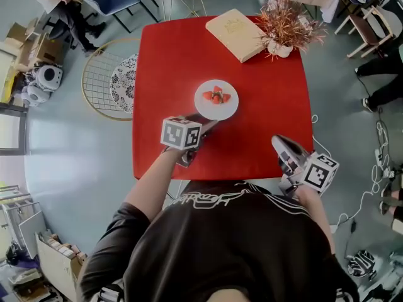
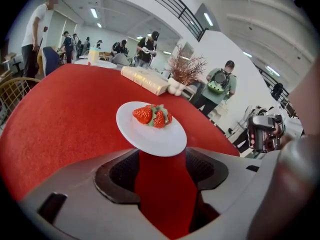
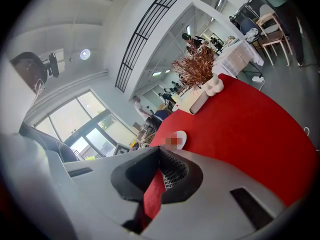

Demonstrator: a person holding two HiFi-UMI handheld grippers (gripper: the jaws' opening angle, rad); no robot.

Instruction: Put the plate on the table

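Note:
A small white plate (image 1: pixel 216 99) carrying strawberries (image 1: pixel 216 95) rests on the red table (image 1: pixel 170 61), near its middle. My left gripper (image 1: pixel 208 126) sits just in front of the plate's near rim. In the left gripper view this gripper (image 2: pixel 160 159) is open; only red tabletop shows between its jaws, and the plate (image 2: pixel 151 129) lies right at their tips. My right gripper (image 1: pixel 278 141) hovers over the table's front right edge, well apart from the plate. Its jaws (image 3: pixel 160 151) meet at the tips and hold nothing; the plate (image 3: pixel 181 135) is small and far ahead.
A beige book (image 1: pixel 236 34) and a dried plant in a white vase (image 1: pixel 283 30) stand at the table's far right. A wire chair with a patterned cushion (image 1: pixel 110 77) stands left of the table. Cables (image 1: pixel 371 187) lie on the floor at right, and people stand around the room.

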